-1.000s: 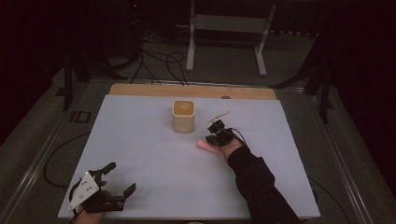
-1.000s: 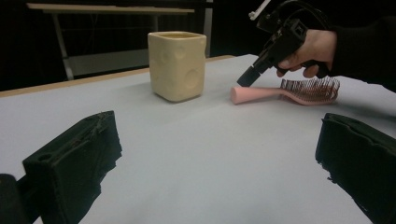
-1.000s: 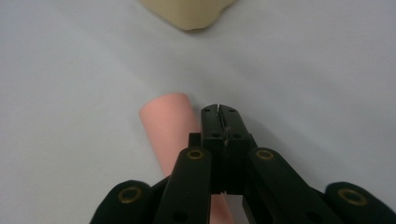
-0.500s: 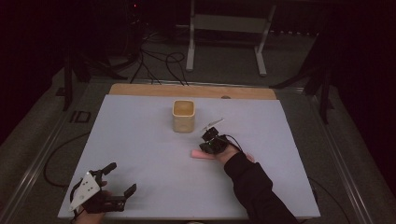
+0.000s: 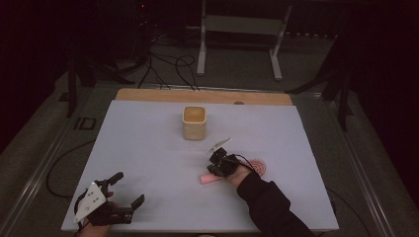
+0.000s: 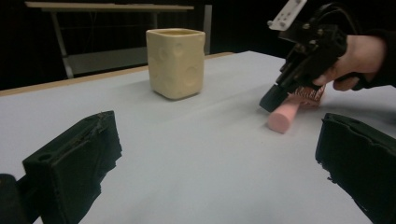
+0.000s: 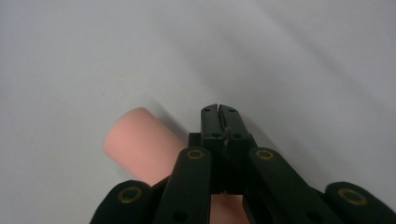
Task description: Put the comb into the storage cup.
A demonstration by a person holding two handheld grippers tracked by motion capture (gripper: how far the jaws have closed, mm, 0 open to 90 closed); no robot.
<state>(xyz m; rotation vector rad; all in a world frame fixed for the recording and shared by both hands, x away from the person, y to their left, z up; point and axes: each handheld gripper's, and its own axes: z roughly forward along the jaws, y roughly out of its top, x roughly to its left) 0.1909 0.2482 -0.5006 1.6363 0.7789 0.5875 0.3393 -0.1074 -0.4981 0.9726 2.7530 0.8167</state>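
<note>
Dim surroundings ring a pale table (image 5: 148,148) with a cream cup (image 5: 194,122) near its far middle. Well in front of it, the right gripper (image 5: 213,168) rests on a pink cylinder (image 5: 209,178) lying flat — jaws clenched together over it, gripping nothing. The left gripper (image 5: 129,190) waits, spread wide. Likely step: nudging or re-approaching; next, 1 reopening to straddle the cylinder.
</note>
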